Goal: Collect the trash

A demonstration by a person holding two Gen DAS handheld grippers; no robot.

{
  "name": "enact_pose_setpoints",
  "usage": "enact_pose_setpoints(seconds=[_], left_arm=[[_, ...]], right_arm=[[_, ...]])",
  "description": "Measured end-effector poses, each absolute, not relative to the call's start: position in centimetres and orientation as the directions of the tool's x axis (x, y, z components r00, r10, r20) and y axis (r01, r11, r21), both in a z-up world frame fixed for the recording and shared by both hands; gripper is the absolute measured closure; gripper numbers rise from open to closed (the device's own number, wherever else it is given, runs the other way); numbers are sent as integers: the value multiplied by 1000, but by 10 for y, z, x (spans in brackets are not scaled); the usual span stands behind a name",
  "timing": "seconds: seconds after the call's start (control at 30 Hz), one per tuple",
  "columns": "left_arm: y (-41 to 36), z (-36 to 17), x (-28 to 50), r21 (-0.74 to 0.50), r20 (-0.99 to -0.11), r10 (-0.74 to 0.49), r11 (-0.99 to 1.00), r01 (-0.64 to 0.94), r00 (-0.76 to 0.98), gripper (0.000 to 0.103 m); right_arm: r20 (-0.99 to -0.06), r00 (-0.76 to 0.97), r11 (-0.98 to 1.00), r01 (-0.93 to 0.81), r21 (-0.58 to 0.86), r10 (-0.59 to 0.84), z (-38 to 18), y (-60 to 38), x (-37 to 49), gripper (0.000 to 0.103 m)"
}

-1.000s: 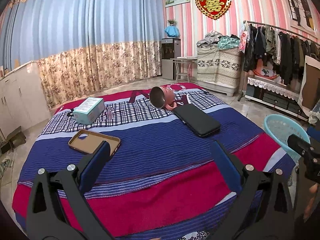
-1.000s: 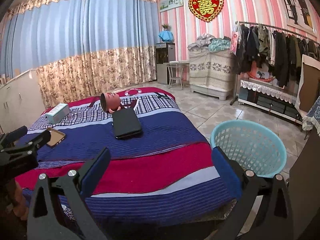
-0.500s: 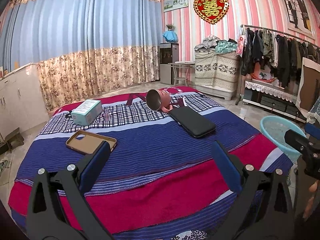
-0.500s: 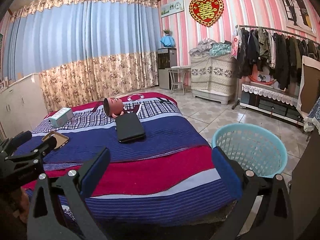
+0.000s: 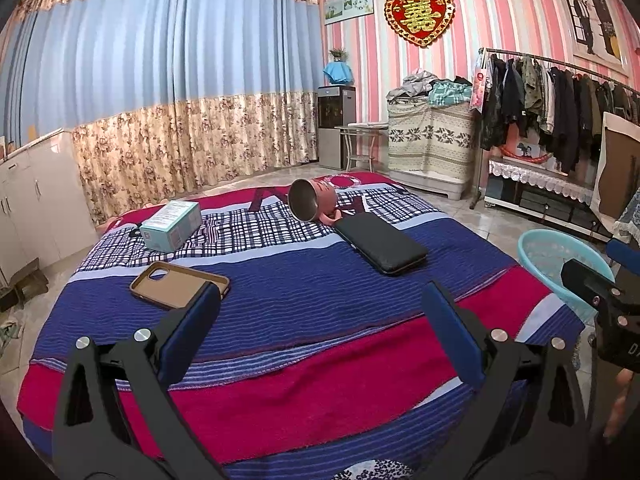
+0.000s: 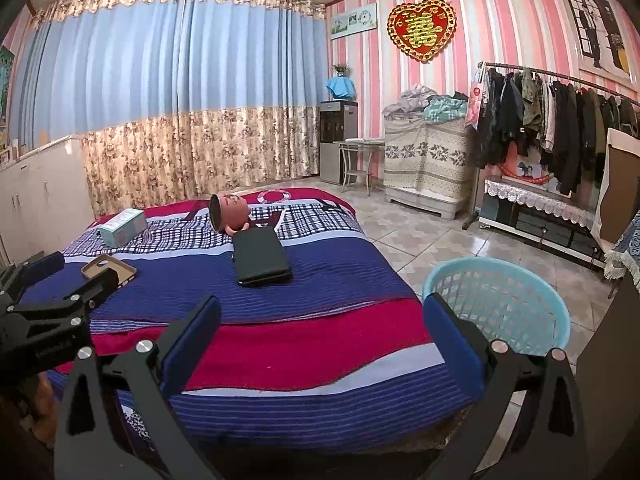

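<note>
**Q:** How are the jaws set, and what is held?

**A:** The left gripper (image 5: 320, 312) and the right gripper (image 6: 320, 320) are both spread wide; nothing is held between either pair of jaws.

**Q:** Which containers are seen, and what is in them?

**A:** A light blue basket (image 6: 516, 280) is seen on the floor just beyond the right gripper's right jaw; nothing is seen inside it. A pink cup (image 5: 310, 200) lies on its side, far ahead of the left jaws; its inside is too dark to judge. A teal box (image 5: 170, 226) and a tan phone case (image 5: 180, 284) lie ahead of the left jaw, the case closest. A black wallet (image 5: 380, 242) lies ahead, between the jaws.

**Q:** Is any writing readable?

**A:** Print on the box is too small to read. A gold character is shown on the red heart (image 5: 420, 14) on the wall.
</note>
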State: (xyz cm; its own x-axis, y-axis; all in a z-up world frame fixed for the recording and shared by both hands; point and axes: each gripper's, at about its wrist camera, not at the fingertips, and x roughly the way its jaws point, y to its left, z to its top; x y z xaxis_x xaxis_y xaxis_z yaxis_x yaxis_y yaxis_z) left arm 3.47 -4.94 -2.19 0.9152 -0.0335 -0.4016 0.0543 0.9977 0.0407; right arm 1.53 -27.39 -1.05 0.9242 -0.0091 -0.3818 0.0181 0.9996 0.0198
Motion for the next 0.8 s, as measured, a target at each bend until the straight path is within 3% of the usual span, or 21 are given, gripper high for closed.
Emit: enact_pose_setpoints(seconds=[0.8], left_arm=[[-48, -12, 33, 32, -386, -29, 999, 45, 922, 5]], right_arm=[[-367, 930, 1000, 21, 9, -16, -7, -274, 14, 4]])
